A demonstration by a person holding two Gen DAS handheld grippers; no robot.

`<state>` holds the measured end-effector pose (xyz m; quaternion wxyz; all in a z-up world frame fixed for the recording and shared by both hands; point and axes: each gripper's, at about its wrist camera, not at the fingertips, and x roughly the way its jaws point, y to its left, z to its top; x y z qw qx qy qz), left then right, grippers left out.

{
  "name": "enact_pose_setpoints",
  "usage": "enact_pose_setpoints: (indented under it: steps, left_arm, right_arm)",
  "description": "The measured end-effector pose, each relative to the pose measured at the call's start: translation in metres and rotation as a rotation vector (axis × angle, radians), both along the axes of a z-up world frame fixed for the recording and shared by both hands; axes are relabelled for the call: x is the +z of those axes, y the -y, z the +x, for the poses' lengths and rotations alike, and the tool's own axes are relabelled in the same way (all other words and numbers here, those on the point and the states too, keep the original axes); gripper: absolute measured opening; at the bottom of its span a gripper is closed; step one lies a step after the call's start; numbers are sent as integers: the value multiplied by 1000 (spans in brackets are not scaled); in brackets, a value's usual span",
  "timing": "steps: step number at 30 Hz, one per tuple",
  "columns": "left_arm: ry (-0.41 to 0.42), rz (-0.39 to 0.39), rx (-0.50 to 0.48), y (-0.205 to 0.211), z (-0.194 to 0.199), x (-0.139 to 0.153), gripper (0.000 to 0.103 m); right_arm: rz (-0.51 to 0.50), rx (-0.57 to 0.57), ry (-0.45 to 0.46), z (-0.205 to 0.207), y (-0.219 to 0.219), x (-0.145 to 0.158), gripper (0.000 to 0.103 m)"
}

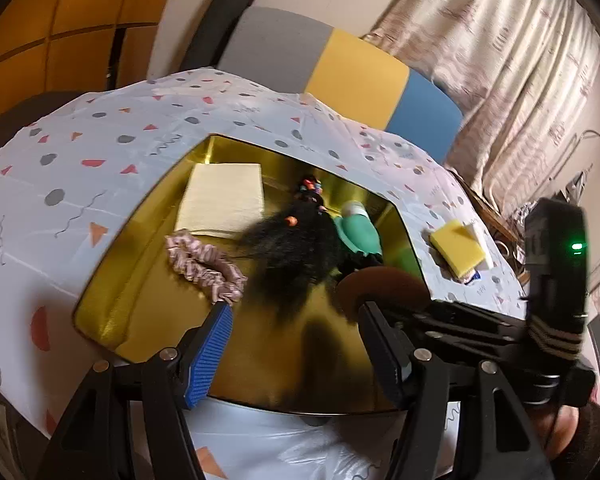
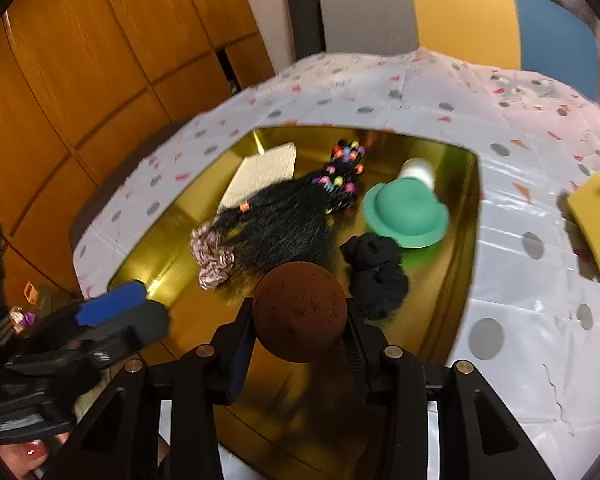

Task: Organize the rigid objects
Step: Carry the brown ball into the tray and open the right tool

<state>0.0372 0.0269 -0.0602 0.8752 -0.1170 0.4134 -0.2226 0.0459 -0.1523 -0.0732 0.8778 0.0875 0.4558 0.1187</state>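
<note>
Gold, glossy tray (image 2: pixel 466 216) on desk (image 2: pixel 512 320) under patterned plastic cloth. Right claw (image 2: pixel 299 332) pinching brown, matte, spongy ball (image 2: pixel 299 316) above tray's near part. Left claw (image 1: pixel 296 344) spread, empty, blue ribbed pads. In tray: black hairpiece with coloured beads (image 2: pixel 276 220), frilly scrunchie (image 2: pixel 212 256), black scrunchie (image 2: pixel 376 276), green hat shape (image 2: pixel 406 212), cream pad (image 2: pixel 264 172) partly hidden. Yellow sponge (image 2: pixel 596 224) at right, cut off.

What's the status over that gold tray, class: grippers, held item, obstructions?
Right gripper shut on brown ball, above gold tray. Left gripper open, empty. Black hairpiece and black scrunchie lie just ahead.
</note>
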Motion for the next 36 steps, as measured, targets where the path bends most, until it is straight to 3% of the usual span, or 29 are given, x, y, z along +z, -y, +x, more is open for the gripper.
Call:
enact_pose_setpoints:
  steps: [7, 8, 10, 14, 20, 28, 36]
  left_arm:
    - [-8, -8, 10, -4, -2, -2, 66]
    - [-9, -9, 9, -4, -2, -2, 66]
    - [-6, -8, 8, -3, -3, -1, 66]
    - [0, -8, 9, -4, -4, -1, 66]
    - [-12, -11, -4, 2, -5, -4, 66]
    - [-8, -2, -45, 16, -12, -2, 66]
    - [-7, 6, -97, 33, -18, 0, 66]
  right_arm:
    - [-81, -8, -97, 26, -5, -20, 44]
    - [-109, -22, -81, 27, -5, -18, 47]
    - [-172, -78, -40, 28, 0, -12, 67]
    - [-43, -129, 29, 13, 25, 10, 69]
    - [4, -290, 149, -18, 62, 37, 78]
    - [46, -423, 148, -46, 99, 38, 80]
    - [44, -464, 112, -66, 120, 21, 80]
